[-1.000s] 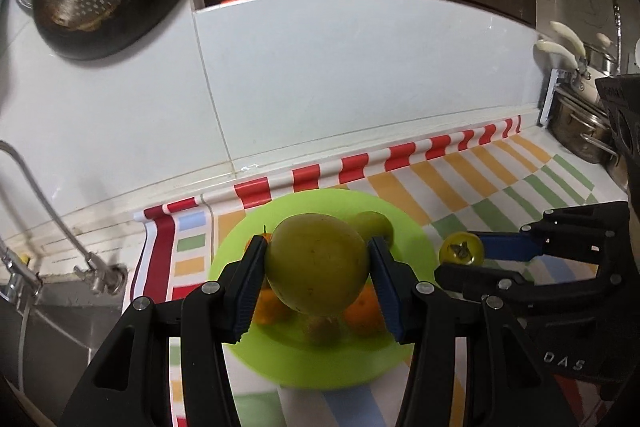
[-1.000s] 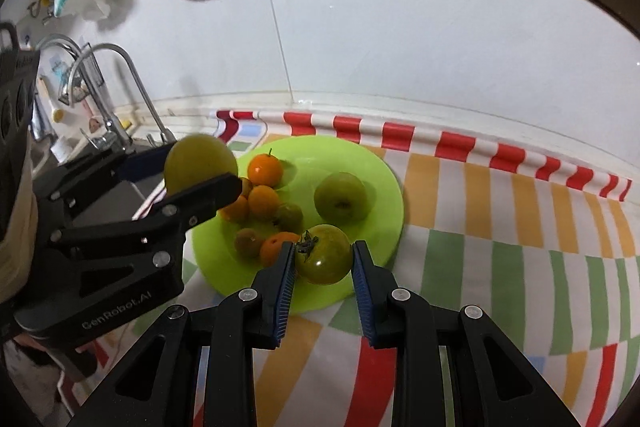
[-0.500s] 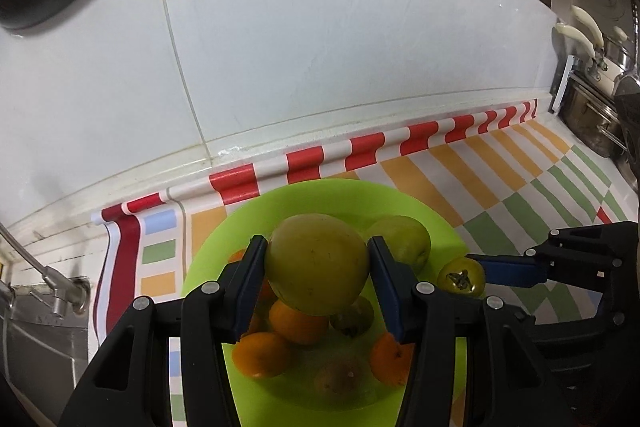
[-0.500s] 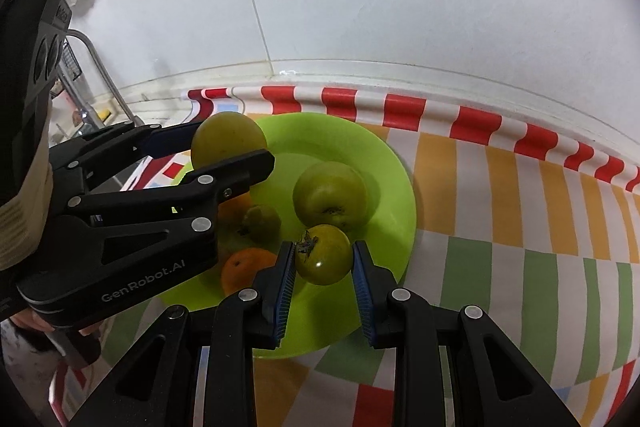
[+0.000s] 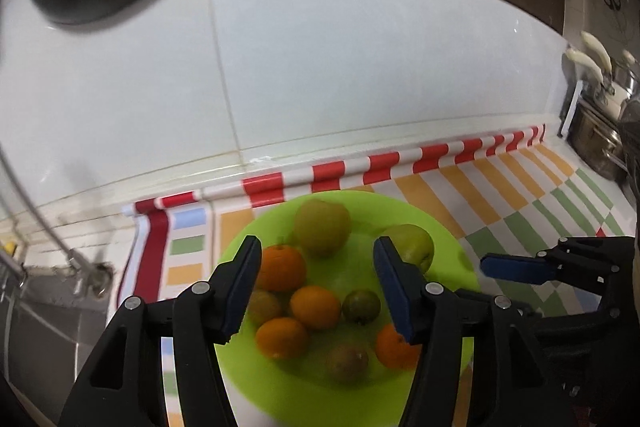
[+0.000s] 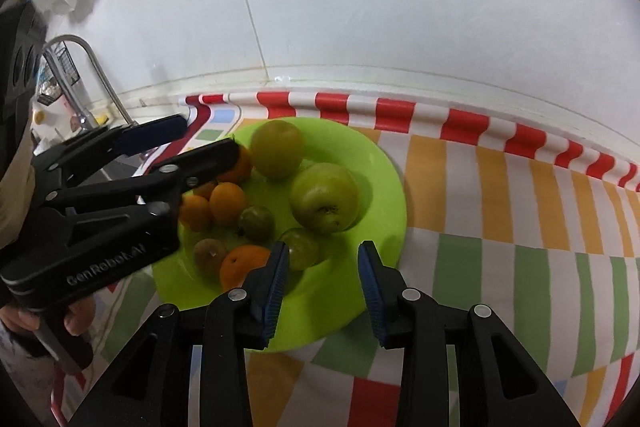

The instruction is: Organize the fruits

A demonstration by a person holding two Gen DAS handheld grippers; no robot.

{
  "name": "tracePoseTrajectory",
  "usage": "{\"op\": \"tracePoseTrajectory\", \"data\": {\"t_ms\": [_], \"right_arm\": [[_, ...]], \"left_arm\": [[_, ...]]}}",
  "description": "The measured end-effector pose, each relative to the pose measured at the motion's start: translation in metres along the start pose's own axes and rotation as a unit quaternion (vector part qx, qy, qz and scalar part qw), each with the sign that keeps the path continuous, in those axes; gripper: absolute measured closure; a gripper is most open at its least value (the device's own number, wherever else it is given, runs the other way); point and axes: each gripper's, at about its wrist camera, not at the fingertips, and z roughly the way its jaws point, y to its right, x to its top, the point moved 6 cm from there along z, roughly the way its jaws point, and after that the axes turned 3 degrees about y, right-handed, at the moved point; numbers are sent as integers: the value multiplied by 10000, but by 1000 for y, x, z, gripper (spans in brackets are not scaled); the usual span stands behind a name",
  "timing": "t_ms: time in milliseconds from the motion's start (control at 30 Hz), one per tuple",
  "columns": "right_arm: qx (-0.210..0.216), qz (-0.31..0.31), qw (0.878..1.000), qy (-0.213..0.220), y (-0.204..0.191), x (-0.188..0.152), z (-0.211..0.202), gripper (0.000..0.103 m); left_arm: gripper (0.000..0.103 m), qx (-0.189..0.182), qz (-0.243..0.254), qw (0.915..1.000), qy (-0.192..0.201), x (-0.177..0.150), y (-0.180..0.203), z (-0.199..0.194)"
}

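Both grippers over the green plate (image 6: 384, 163), jaws just opened. The left gripper (image 5: 316, 281) stands wide and empty, the yellow-green fruit (image 5: 322, 227) resting on the far part of the plate. The right gripper (image 6: 322, 277) is parted narrowly, the small green tomato (image 6: 300, 247) lying by its left pad. All visible fruit lies on the plate; the sorting looks close to done. Only the left view shows pots (image 5: 596, 143) at far right; only the right view shows the tap (image 6: 92, 75) and the person's fingers (image 6: 76, 319).
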Motion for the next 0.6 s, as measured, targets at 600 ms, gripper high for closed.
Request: {"op": "tracePoseTrajectory", "data": {"t_ms": [600], "right_arm": [[-701, 250, 9901, 1188, 10, -24, -129, 40]], "left_arm": [[29, 563, -332, 9971, 382, -29, 18, -118]]}}
